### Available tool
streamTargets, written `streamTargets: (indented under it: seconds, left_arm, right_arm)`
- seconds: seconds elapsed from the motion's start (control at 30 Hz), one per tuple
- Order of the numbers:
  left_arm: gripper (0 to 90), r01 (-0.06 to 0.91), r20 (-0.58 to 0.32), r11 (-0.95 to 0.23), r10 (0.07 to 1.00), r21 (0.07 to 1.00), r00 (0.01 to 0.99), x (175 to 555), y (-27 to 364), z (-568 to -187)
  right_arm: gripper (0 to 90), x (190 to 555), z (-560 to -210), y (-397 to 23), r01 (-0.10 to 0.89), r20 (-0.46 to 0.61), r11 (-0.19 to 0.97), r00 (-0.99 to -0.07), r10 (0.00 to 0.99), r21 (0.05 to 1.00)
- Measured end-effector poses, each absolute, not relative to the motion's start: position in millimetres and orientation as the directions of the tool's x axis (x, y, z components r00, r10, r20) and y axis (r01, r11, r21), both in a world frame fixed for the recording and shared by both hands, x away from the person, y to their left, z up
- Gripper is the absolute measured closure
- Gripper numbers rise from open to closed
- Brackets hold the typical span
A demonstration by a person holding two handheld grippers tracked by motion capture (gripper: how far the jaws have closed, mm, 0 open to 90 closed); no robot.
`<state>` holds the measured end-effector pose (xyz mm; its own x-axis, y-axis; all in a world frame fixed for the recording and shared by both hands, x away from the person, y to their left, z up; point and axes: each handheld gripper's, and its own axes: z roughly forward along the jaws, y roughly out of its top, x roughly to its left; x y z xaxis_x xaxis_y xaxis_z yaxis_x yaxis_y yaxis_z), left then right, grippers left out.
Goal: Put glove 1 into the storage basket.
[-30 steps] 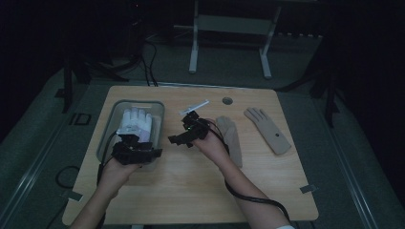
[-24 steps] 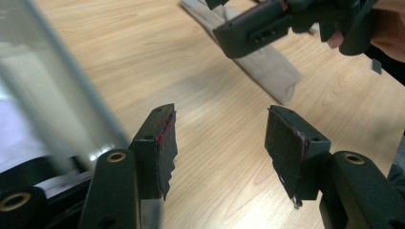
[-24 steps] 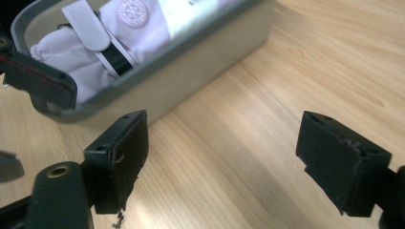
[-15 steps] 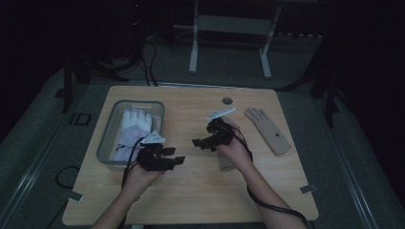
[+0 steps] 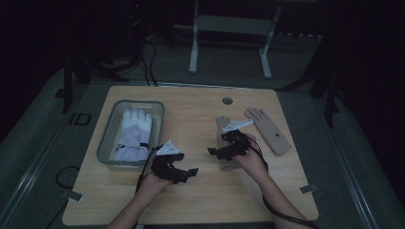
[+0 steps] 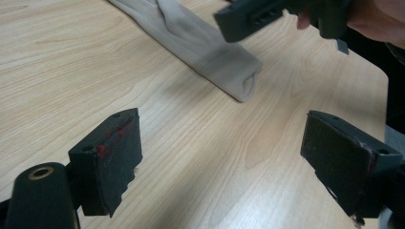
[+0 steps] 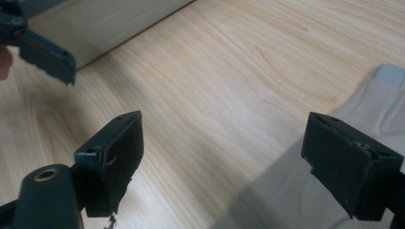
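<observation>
On the table (image 5: 200,119) before me lie two tan gloves: one (image 5: 224,143) flat near the middle, partly under my right claw (image 5: 220,151), the other (image 5: 268,130) off to its right, well apart from my hands. At the left stands a clear bin (image 5: 109,125) with a white glove (image 5: 133,133) lying in it.

My left claw (image 5: 184,172) hangs low over bare wood, just in front of the bin's near right corner. Its jaws have just been opening and now stand wide and released, with nothing between them; in the left gripper view I look past them at the cuff end of the near tan glove (image 6: 224,62), a little way ahead, with the right claw (image 6: 253,16) above it.

My right claw is also spread wide and grasps nothing. In the right gripper view one jaw stands over wood and the other over the tan glove's (image 7: 296,191) cloth, but the pads do not press on it.

As I judge it, the work is moving gloves into the bin. The white one is in, so that part looks done. Both tan gloves are left on the table, neither yet gripped. Next I would close on the near glove, likely at the cuff, and lift it clear; thin cloth lying flat on wood may slip the pads.
</observation>
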<state>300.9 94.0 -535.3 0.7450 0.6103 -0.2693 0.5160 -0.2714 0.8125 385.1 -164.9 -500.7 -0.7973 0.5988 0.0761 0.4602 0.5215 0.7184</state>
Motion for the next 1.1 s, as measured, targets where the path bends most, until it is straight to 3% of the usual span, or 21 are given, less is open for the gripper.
streamTargets:
  seconds: [0.27, 0.57, 1.1]
  left_arm:
    - [2.1, 0.486, -0.228, -0.284, 0.622, 0.826, 0.749, 297.8, 82.8, -556.0]
    - [2.0, 0.401, -0.113, -0.306, 0.657, 0.863, 0.746, 291.9, 83.9, -569.8]
    - [2.1, 0.399, -0.125, -0.275, 0.667, 0.875, 0.734, 289.5, 89.3, -576.6]
  right_arm:
    - [13.9, 371.1, -520.5, -192.1, 0.433, 0.058, 0.512, -0.802, 0.594, 0.742]
    - [13.1, 358.2, -545.3, -219.1, 0.401, 0.033, 0.526, -0.816, 0.577, 0.75]
    - [12.2, 357.4, -553.4, -227.1, 0.401, 0.03, 0.533, -0.818, 0.574, 0.745]
